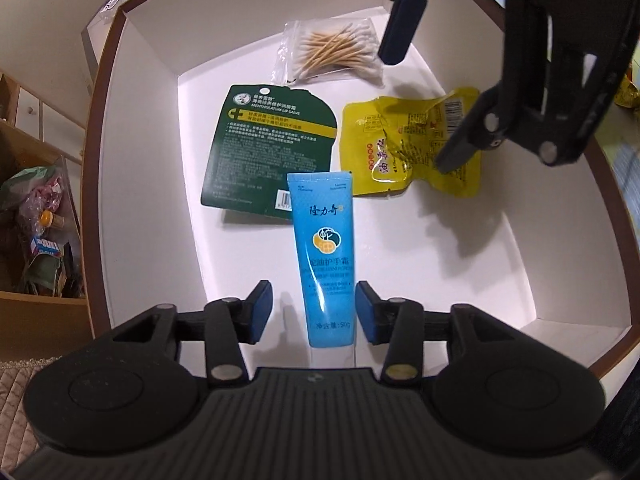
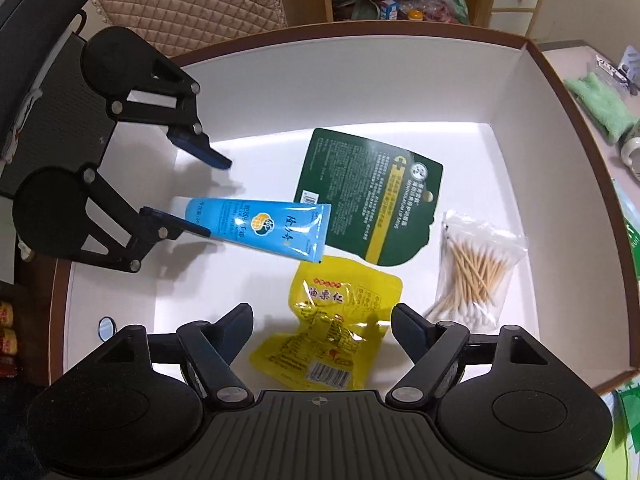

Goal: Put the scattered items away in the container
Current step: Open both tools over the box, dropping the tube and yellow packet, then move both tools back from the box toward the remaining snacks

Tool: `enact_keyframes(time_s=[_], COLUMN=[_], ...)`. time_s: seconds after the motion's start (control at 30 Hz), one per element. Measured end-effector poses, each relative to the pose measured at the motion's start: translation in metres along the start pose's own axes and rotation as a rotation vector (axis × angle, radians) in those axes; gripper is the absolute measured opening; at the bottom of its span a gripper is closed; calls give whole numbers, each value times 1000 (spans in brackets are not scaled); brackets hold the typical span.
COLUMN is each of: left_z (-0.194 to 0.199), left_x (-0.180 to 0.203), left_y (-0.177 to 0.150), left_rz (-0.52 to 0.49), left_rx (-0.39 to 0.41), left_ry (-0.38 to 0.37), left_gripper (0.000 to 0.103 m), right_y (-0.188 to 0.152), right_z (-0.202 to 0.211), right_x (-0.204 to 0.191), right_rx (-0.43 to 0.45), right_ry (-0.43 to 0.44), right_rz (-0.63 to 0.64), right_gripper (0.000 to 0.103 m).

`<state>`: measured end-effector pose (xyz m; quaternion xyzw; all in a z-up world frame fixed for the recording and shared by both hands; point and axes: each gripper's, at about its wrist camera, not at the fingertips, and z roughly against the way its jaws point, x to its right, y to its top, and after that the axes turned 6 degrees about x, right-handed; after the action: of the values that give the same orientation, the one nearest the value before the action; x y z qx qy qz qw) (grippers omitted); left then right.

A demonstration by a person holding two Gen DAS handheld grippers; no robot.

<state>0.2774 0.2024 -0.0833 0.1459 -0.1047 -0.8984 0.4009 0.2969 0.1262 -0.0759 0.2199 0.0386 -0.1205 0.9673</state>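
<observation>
- The blue hand-cream tube [image 1: 325,256] lies on the floor of the white box [image 1: 152,160], its crimped end resting over a corner of the green lip-salve card [image 1: 268,148].
- The left gripper [image 1: 315,311] straddles the tube's cap end with its jaws released; the pads stand apart on either side of the tube.
- The right gripper [image 2: 322,330] hangs spread wide above the yellow snack pouch [image 2: 332,336], holding nothing.
- The bag of cotton swabs [image 2: 478,268] lies near the far wall.
- Progress, as I judge it: four items are in the box, so most of the tidying looks done. A green cloth [image 2: 596,100] and other bits lie outside the rim, possibly still to collect.
- Room: bare floor lies beside the tube and pouch. The brown-edged walls stand close around both grippers, so they should leave by going straight up.
</observation>
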Motion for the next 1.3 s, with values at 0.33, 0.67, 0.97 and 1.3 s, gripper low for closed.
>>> enact_keyframes(time_s=[0.33,0.67,0.97,1.3], left_z=[15,53,96,132], left_x=[8,24,52,102], left_y=[3,3,3,5], left_rz=[2,31,42,46], left_rx=[6,39,77,103], left_ry=[44,131,218,283], left_gripper=[65,67,72,75], right_y=[-5,-17,-41,-88], right_z=[20,60,109,164], right_x=[-4,-22,-43,-61], right_rx=[61,159,268,380], right_ry=[-23,-45,-75,-71], right_rz=[-19,-18,-10,-28], right_gripper=[79,79,79,79])
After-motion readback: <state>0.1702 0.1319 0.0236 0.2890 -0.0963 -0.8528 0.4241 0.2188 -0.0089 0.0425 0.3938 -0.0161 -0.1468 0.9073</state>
